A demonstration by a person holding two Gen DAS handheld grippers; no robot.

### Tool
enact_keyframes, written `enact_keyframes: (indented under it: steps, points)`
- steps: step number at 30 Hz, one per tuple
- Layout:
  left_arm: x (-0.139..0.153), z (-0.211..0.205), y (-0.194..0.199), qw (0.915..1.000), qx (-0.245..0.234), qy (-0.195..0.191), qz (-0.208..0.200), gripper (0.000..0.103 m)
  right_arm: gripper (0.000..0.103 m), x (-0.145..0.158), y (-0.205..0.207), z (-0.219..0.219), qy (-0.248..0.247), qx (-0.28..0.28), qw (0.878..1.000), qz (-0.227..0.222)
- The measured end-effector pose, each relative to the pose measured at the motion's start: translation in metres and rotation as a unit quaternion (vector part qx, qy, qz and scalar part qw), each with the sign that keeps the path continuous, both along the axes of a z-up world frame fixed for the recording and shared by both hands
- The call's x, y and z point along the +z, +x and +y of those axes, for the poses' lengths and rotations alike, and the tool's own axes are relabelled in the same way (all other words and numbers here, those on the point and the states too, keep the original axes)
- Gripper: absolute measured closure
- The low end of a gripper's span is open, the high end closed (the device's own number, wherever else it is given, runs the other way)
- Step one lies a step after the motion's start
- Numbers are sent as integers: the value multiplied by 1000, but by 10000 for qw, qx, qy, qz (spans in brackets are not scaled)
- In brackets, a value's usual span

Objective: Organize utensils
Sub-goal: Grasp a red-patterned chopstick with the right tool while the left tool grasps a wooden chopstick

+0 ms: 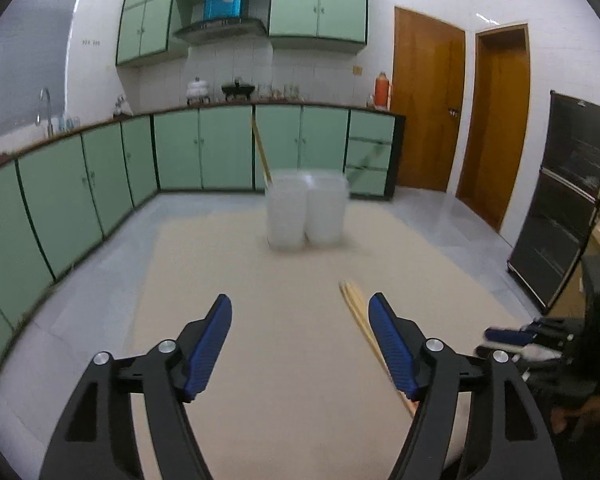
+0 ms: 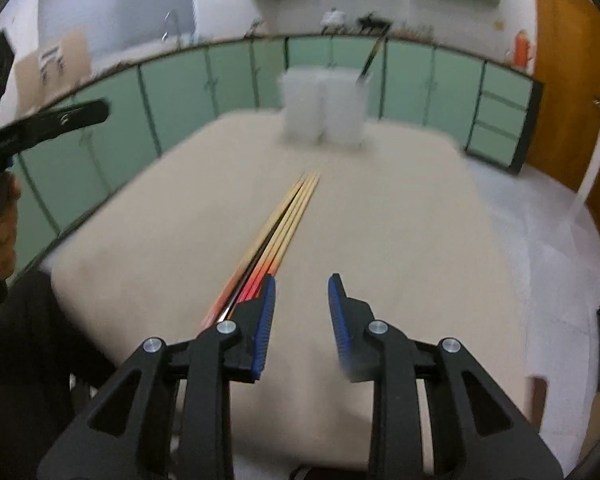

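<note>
Several wooden chopsticks [image 2: 288, 216] with red ends lie in a bundle on the beige table [image 2: 400, 220]. They also show in the left wrist view [image 1: 358, 312]. Two translucent white containers [image 1: 306, 210] stand at the table's far edge, with one chopstick [image 1: 261, 152] leaning in the left one. In the right wrist view the containers [image 2: 324, 110] hold a dark-tipped chopstick [image 2: 374, 56]. My left gripper [image 1: 300, 312] is open and empty, left of the bundle. My right gripper [image 2: 302, 284] is open and empty, just right of the bundle's red ends.
Green base cabinets [image 1: 204, 148] run along the far wall. Wooden doors [image 1: 428, 100] stand at the right. A dark glass-front cabinet [image 1: 564, 204] stands near the table's right side. The other gripper's body [image 2: 44, 124] shows at the left edge.
</note>
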State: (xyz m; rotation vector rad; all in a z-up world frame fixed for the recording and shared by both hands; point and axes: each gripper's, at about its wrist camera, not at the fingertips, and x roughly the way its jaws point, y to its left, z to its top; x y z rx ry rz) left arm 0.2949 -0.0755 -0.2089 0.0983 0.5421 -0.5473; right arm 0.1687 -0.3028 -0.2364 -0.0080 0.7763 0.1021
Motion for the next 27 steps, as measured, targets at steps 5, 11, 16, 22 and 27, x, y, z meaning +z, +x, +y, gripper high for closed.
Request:
enact_keyframes:
  steps: [5, 11, 16, 22, 27]
  points:
    - [-54, -14, -30, 9992, -89, 152, 370, 34, 76, -30, -15, 37, -185, 311, 9992, 194]
    - [-85, -24, -45, 9974, -231, 399, 550, 34, 77, -37, -3, 34, -148, 282, 9992, 243]
    - [-99, -43, -53, 9954, -445, 664, 528, 36, 83, -39, 4, 24, 3, 200, 9996, 200]
    - [-112, -65, -59, 9925, -645, 865, 575, 40, 97, -39, 9, 7, 100, -75, 9998, 154]
    - [-120, -83, -69, 9889, -844, 1099, 532, 40, 98, -38, 7, -13, 266, -257, 9992, 154]
